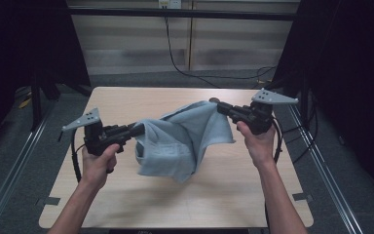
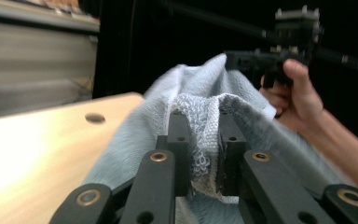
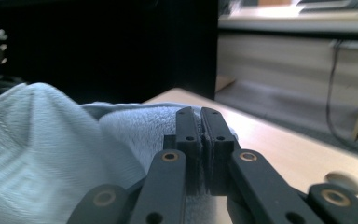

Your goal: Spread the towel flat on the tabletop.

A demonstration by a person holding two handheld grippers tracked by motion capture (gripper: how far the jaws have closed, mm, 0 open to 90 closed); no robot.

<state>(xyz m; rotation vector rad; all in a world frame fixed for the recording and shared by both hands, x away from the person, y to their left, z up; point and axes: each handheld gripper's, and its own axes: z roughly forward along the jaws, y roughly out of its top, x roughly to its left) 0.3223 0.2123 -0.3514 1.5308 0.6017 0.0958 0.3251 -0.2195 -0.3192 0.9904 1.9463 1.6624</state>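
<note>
Hands come in from the near edge, forearms angled outward, each gripping a tool roughly level and pointing inward toward the other. The left tool (image 1: pixel 139 129) sits lower and nearer, held by the left hand (image 1: pixel 99 163); the right tool (image 1: pixel 216 104) sits higher and farther, held by the right hand (image 1: pixel 258 141). Between them hangs a pale blue towel (image 1: pixel 182 141), stretched from one tip to the other and sagging in folds above the middle of the wooden table (image 1: pixel 243 195), its lowest fold close to the surface. The left gripper view brings out what the high view cannot: the left tool's jaws clamp a thick bunched fold of towel (image 2: pixel 200 135), a woven band showing between them, with the other hand and its tool far off at the towel's opposite end. The right gripper view shows the right tool (image 3: pixel 200 121) closed almost flat on a thin towel (image 3: pixel 51 154) edge, plus a patterned border on the cloth at left.
</note>
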